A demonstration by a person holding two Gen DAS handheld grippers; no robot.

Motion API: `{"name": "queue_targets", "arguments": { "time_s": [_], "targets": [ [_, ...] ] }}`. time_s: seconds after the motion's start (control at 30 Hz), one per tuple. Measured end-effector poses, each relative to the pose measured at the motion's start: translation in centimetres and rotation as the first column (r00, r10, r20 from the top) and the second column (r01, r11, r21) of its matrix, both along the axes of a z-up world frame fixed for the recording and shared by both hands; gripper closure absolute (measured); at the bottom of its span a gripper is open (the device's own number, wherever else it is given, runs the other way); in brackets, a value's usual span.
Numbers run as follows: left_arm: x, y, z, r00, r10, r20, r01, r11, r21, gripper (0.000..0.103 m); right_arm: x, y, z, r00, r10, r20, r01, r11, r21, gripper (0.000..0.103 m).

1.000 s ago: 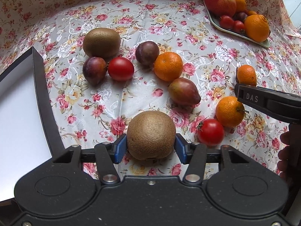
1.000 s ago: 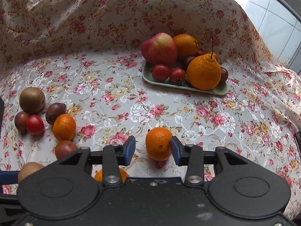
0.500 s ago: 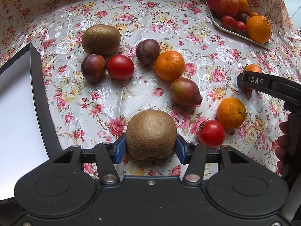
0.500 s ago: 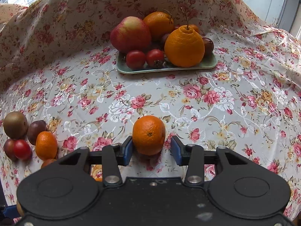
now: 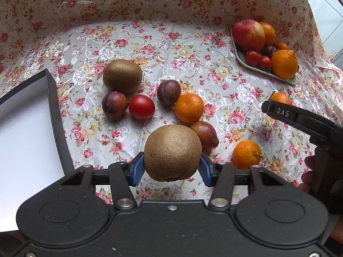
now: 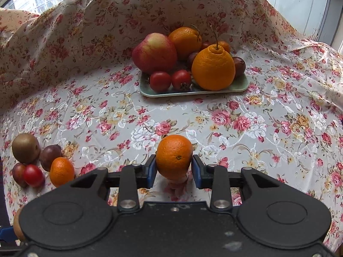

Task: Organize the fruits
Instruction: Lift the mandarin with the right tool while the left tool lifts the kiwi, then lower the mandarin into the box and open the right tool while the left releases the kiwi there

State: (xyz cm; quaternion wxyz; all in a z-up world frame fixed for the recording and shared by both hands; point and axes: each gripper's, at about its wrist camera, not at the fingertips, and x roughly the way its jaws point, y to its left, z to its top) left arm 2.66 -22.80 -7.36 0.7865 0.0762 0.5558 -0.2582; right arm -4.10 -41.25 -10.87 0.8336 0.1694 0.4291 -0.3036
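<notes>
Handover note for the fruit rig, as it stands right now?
Left gripper: shut on a kiwi, lifted off the cloth.
Right gripper: jaws closing on a mandarin that sits between the pads.
Green tray at the back already holds an apple, oranges, small tomatoes and plums.
Loose on the floral cloth: second kiwi, two plums, a red tomato, two more mandarins, a reddish oval fruit.
Black box with a white inside on the left; what is visible of it shows no fruit.
Left: place both held fruits, then clear the rest.

- A home, by a window: floral tablecloth [image 6: 214,117] ahead of the right gripper
- Tiled wall [image 6: 300,0] beyond (tower blocks outside)
- Fruit tray [image 6: 238,86]
</notes>
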Motion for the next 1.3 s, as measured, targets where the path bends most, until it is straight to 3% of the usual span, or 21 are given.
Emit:
{"name": "queue_targets", "arguments": {
  "time_s": [0.23,0.43,0.77,1.07,1.3],
  "targets": [
    [2.4,2.6,2.6,0.988,0.132,0.078,-0.13,0.991,-0.029,0.046,1.0,1.4,2.2,0.999,0.019,0.049,-0.018,1.0,-0.01,0.068],
    [4.7,6.6,3.9,0.954,0.258,0.15,-0.26,0.966,-0.01,0.046,2.7,4.4,4.2,0.993,0.072,0.089,-0.068,0.997,-0.046,0.068],
    [7.8,14.5,4.1,0.889,0.436,0.144,-0.443,0.896,0.025,0.046,6.7,13.6,6.6,0.958,0.238,0.159,-0.241,0.971,-0.003,0.068],
    [9.7,21.3,3.4,0.822,0.546,0.162,-0.562,0.823,0.084,0.046,9.6,22.7,6.5,0.896,0.409,0.174,-0.421,0.906,0.042,0.068],
    [10.8,25.7,2.0,0.78,0.614,0.125,-0.626,0.77,0.123,0.046,11.3,28.0,5.7,0.863,0.473,0.174,-0.492,0.866,0.088,0.066]
  ]
}}
